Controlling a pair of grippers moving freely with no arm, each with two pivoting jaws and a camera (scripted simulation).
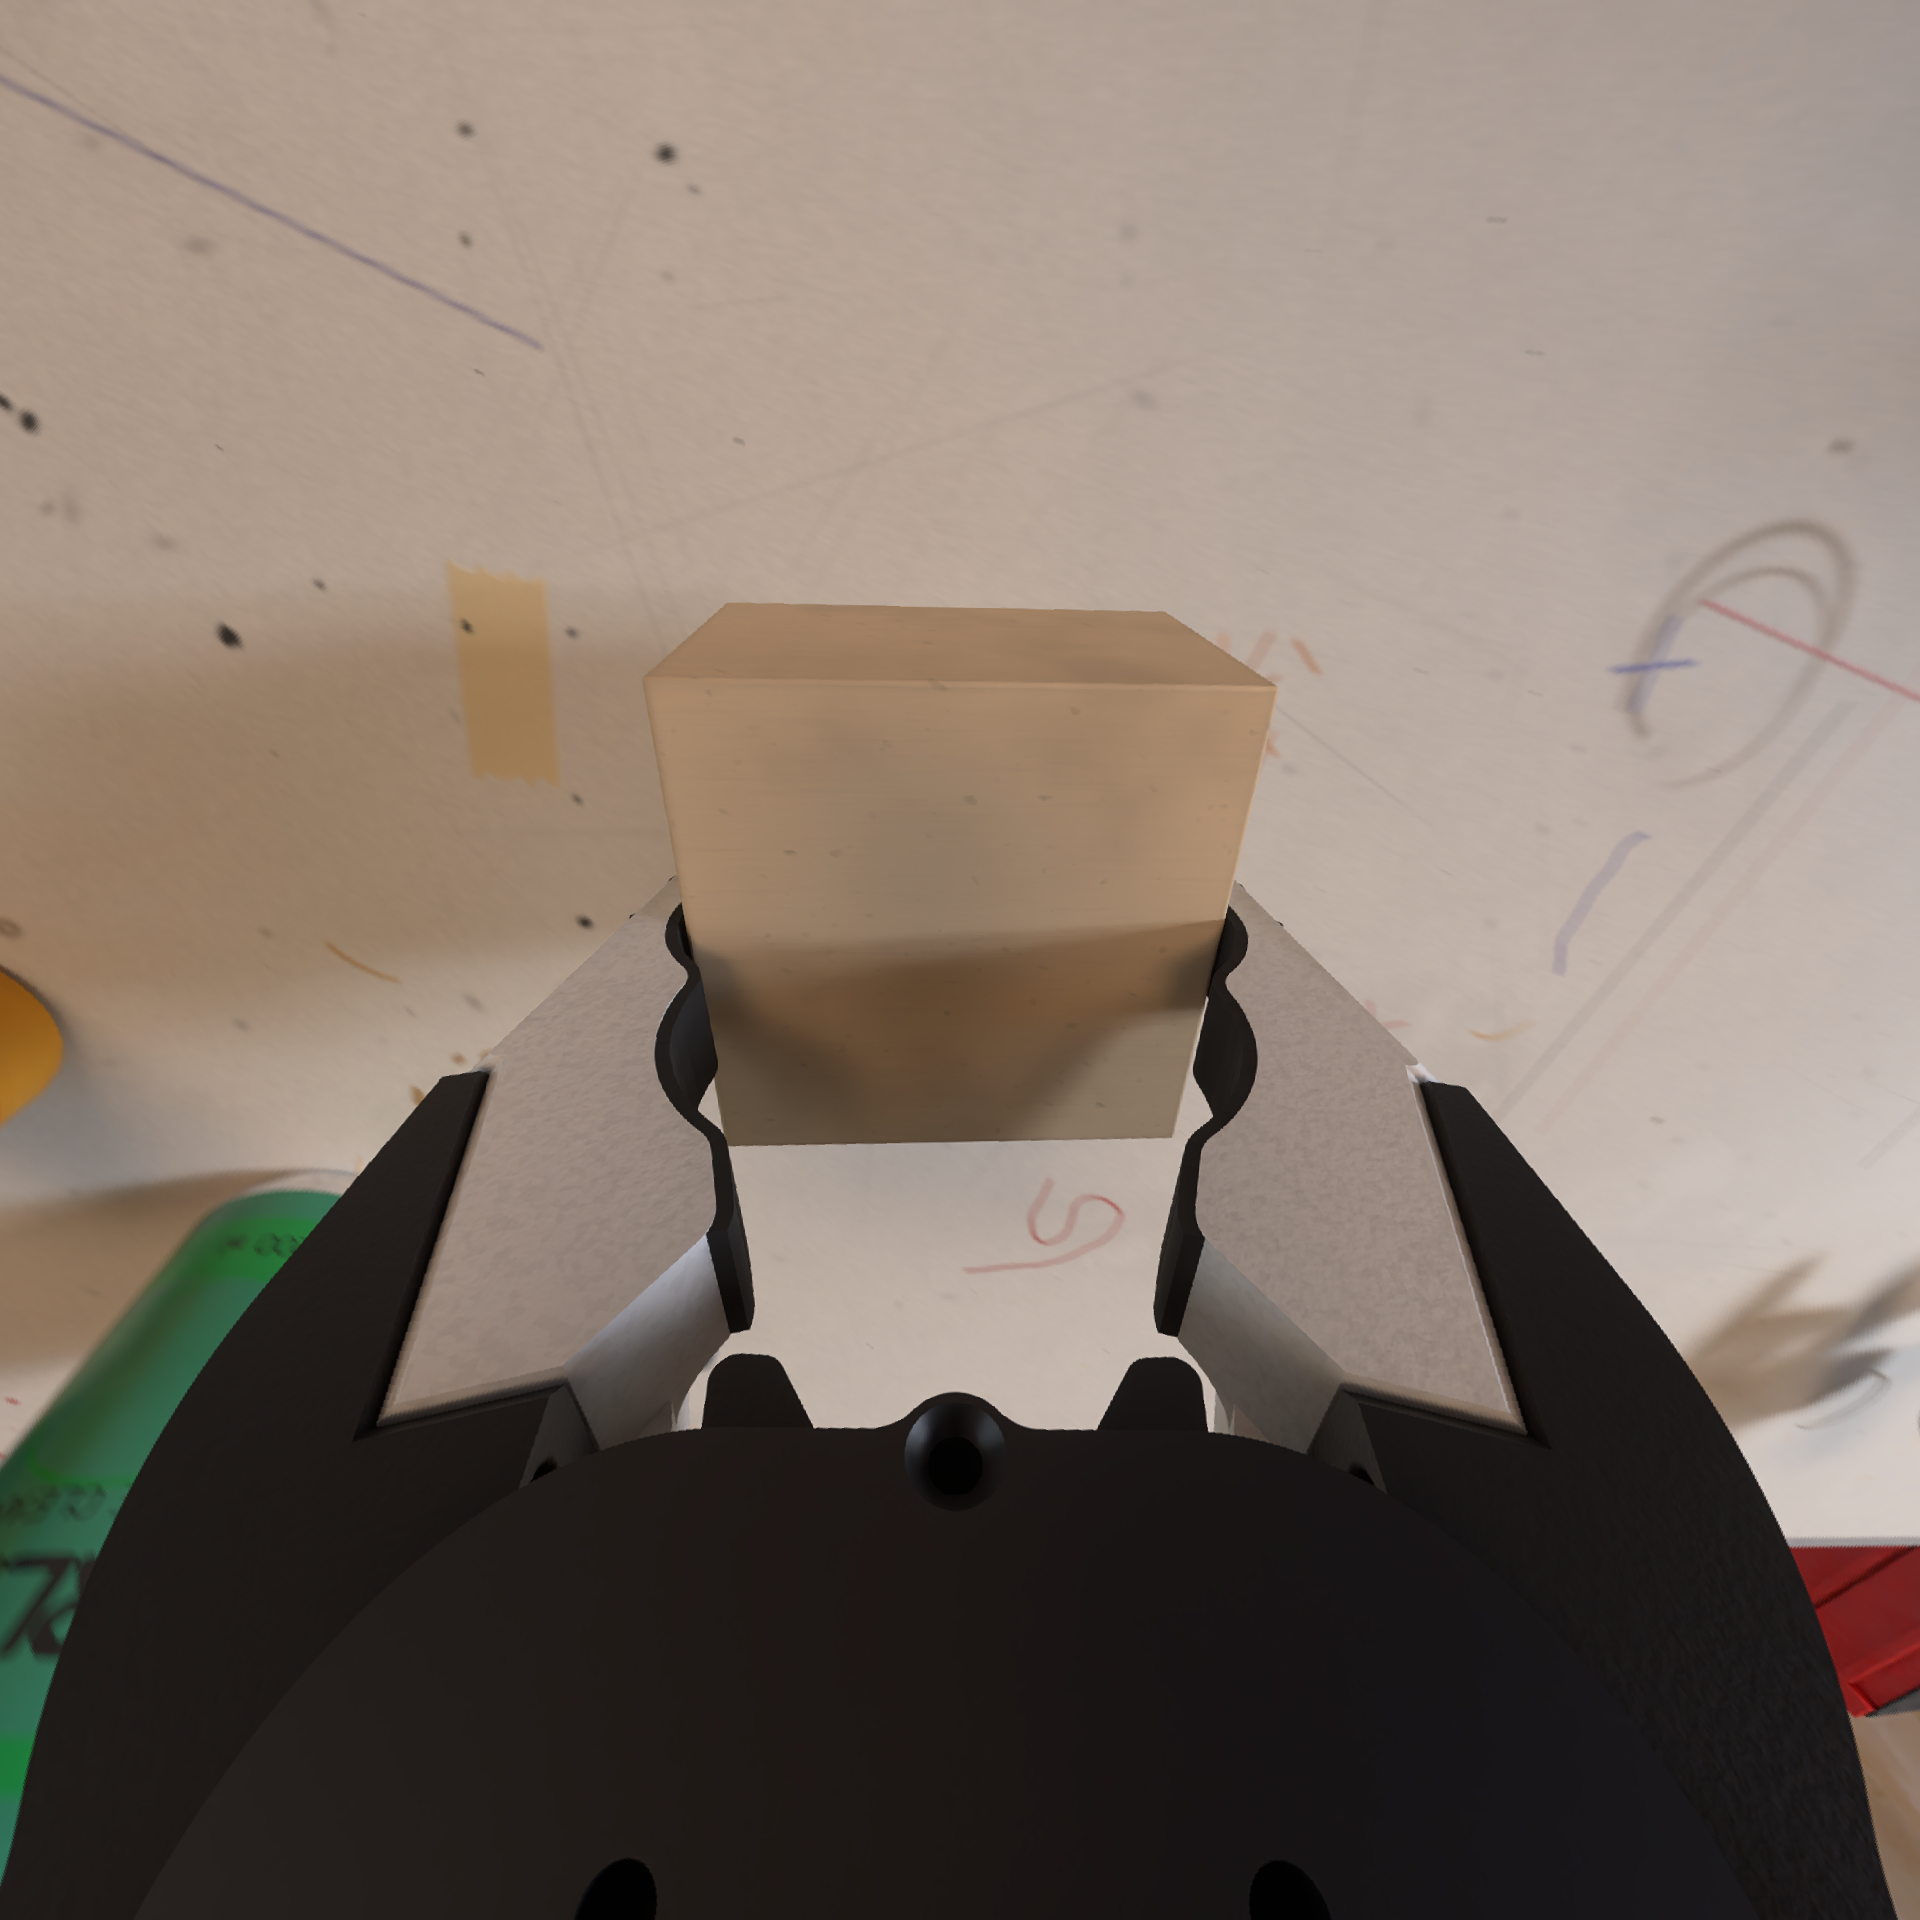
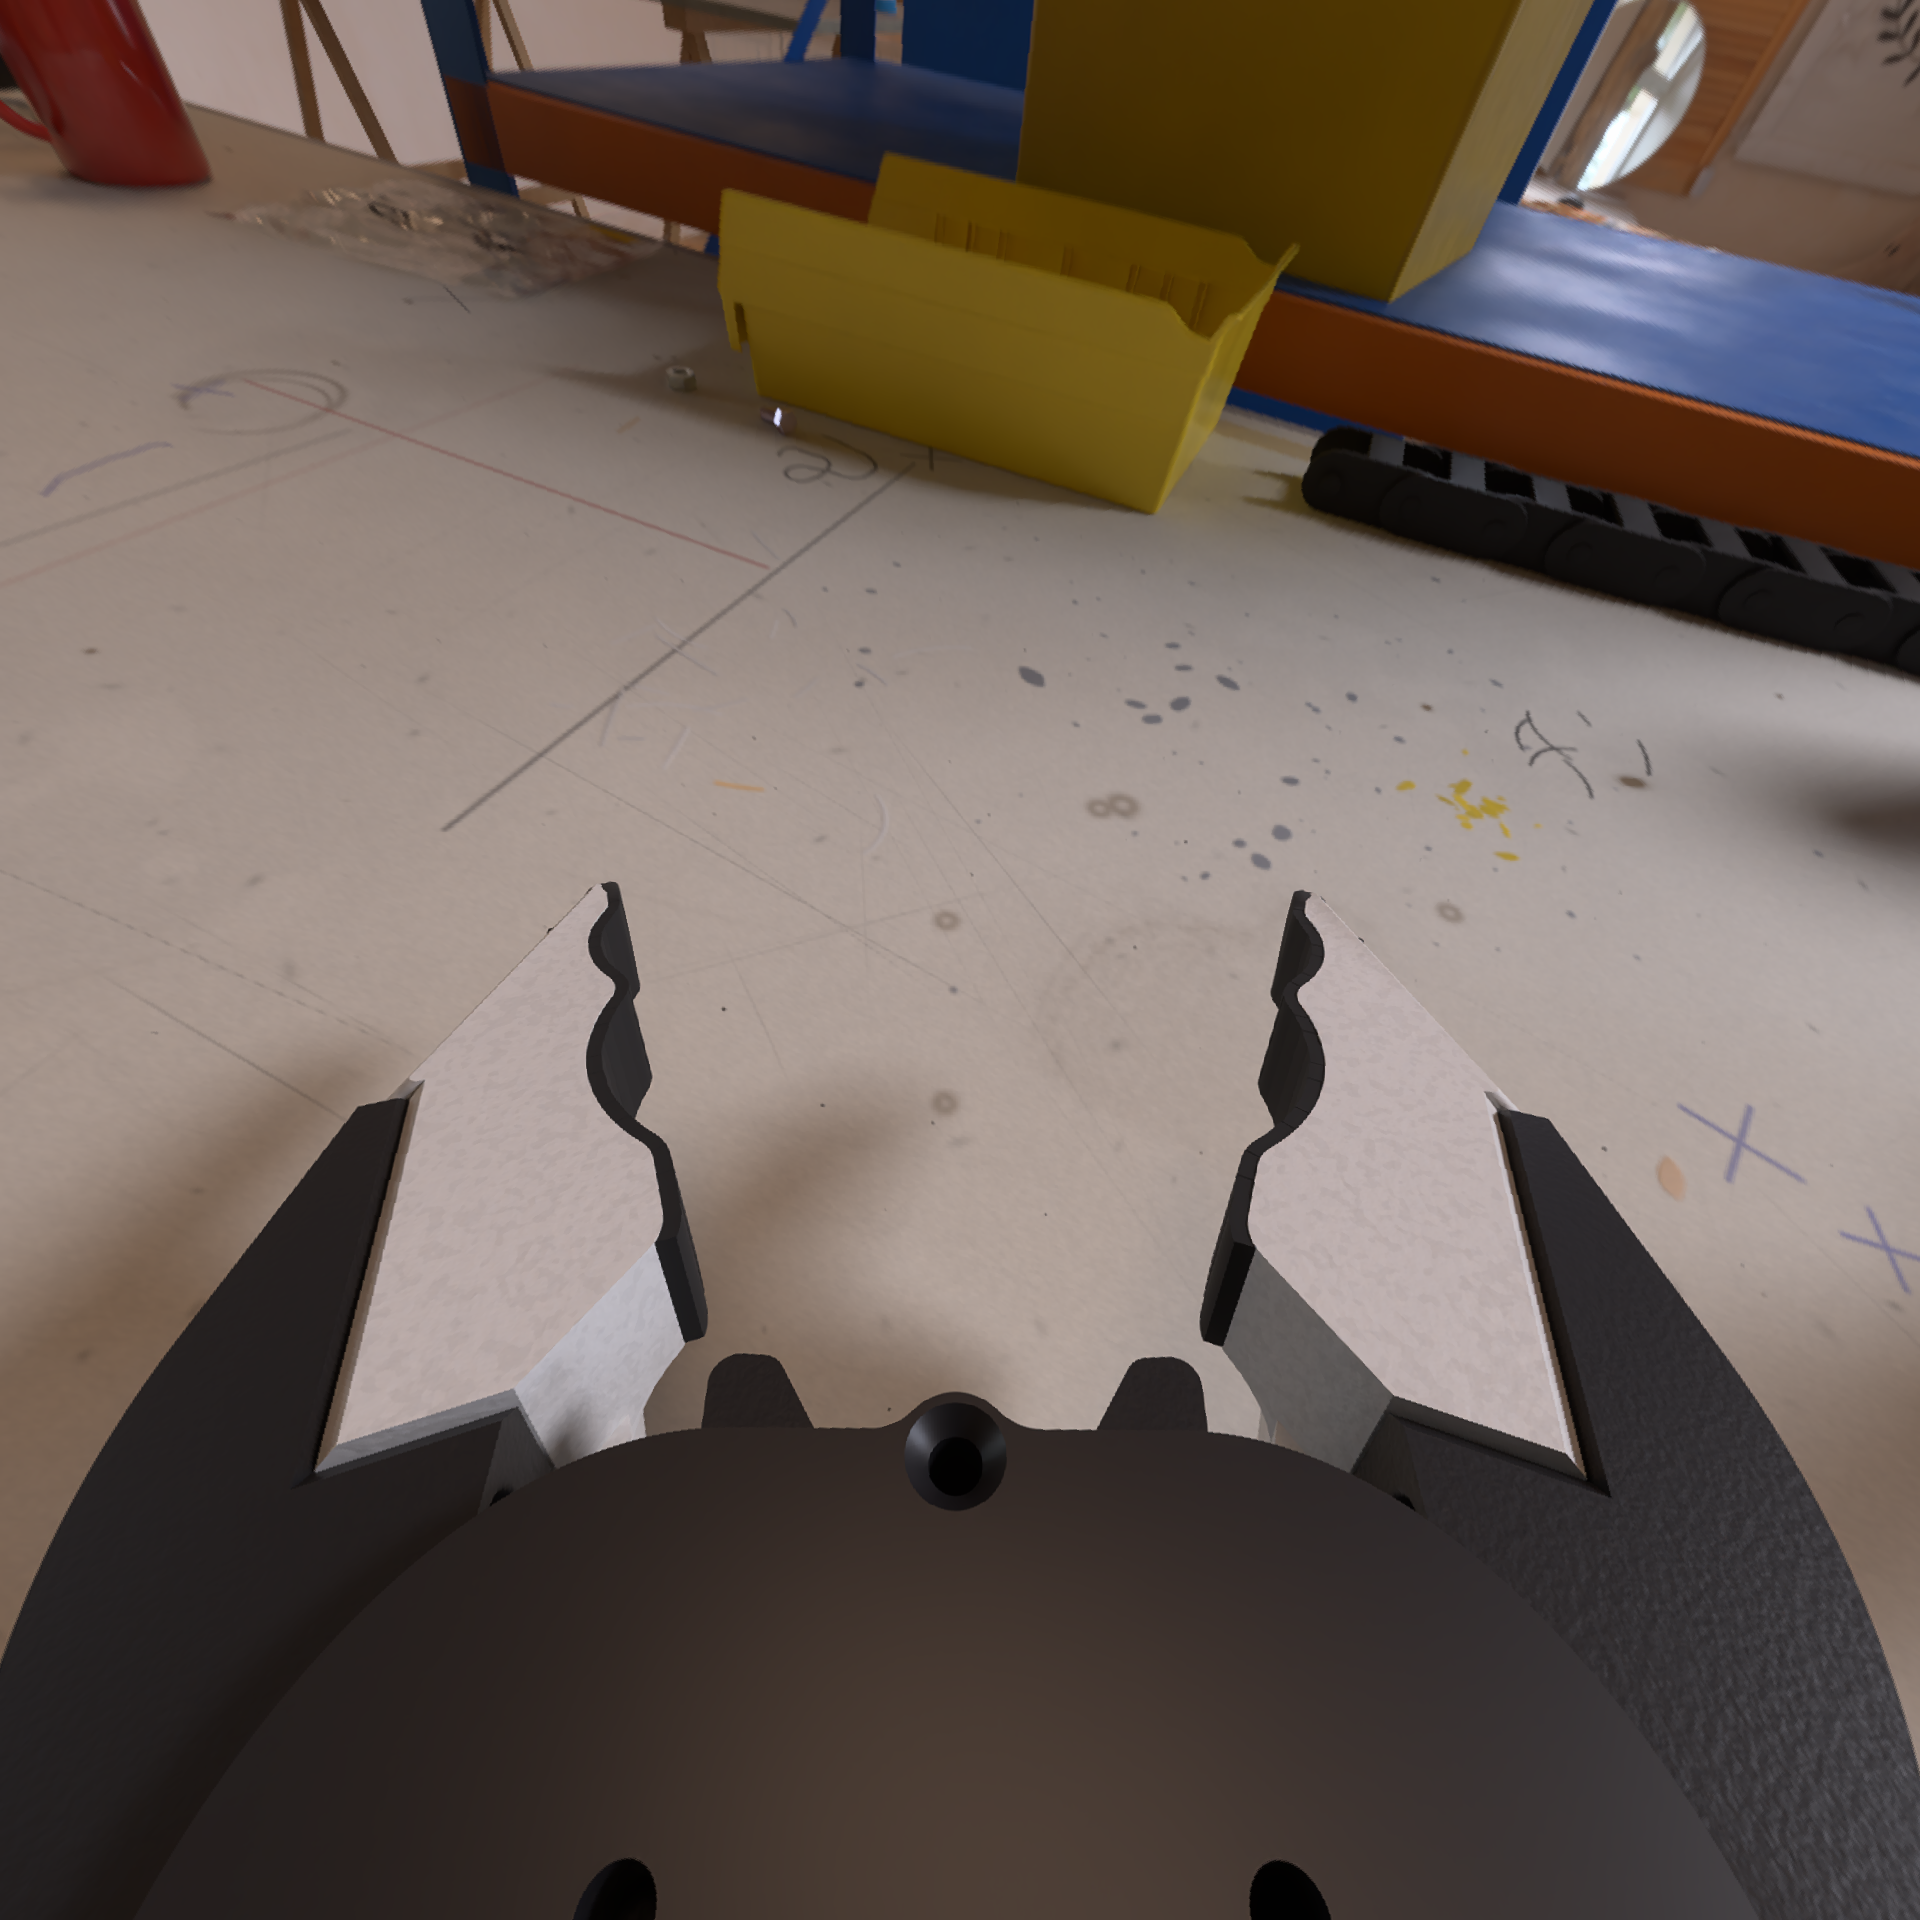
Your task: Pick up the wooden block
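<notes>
The wooden block [image 1: 956, 831] is a pale tan cube held between the fingers of my left gripper [image 1: 954, 914]. Both finger pads press its lower sides, and the table shows under its bottom edge, so it hangs above the surface. The block's upper half sticks out past the fingertips. My right gripper [image 2: 954, 894] is open and empty over bare table. The block does not show in the right wrist view.
In the left wrist view a green can [image 1: 156, 1403] lies at lower left, an orange object [image 1: 21, 1039] at the left edge and a red object [image 1: 1860, 1621] at lower right. In the right wrist view stand a yellow bin [image 2: 987, 343], a black cable chain [image 2: 1610, 540], a red mug [image 2: 104, 94] and a blue-orange shelf [image 2: 1558, 353].
</notes>
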